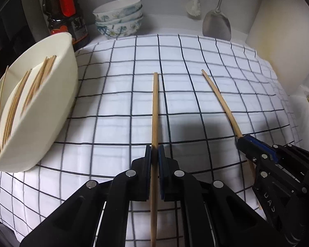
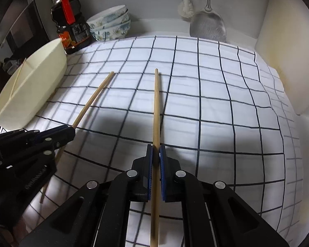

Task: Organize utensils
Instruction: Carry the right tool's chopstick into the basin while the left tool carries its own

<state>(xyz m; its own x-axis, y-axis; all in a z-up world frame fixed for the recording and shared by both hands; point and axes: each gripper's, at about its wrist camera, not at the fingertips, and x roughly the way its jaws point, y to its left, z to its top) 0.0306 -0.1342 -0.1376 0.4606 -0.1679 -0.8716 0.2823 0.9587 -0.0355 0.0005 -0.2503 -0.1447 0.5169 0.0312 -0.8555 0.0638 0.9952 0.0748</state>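
Note:
My left gripper [image 1: 155,151] is shut on a wooden chopstick [image 1: 155,107] that points forward above the checked cloth [image 1: 121,107]. My right gripper [image 2: 156,150] is shut on a second wooden chopstick [image 2: 156,103], also pointing forward. Each view shows the other gripper: the right one [image 1: 242,140] with its chopstick [image 1: 220,98] at the right of the left wrist view, the left one [image 2: 72,130] with its chopstick [image 2: 92,100] at the left of the right wrist view. A cream oval tub [image 1: 57,111] at the left holds several chopsticks [image 1: 31,90]; it also shows in the right wrist view [image 2: 43,82].
A dark sauce bottle [image 2: 71,26] with a red cap and stacked patterned bowls [image 2: 111,25] stand at the back left. A metal spatula [image 2: 208,26] and a white brush [image 2: 186,6] hang at the back wall. A white wall [image 2: 288,61] bounds the right side.

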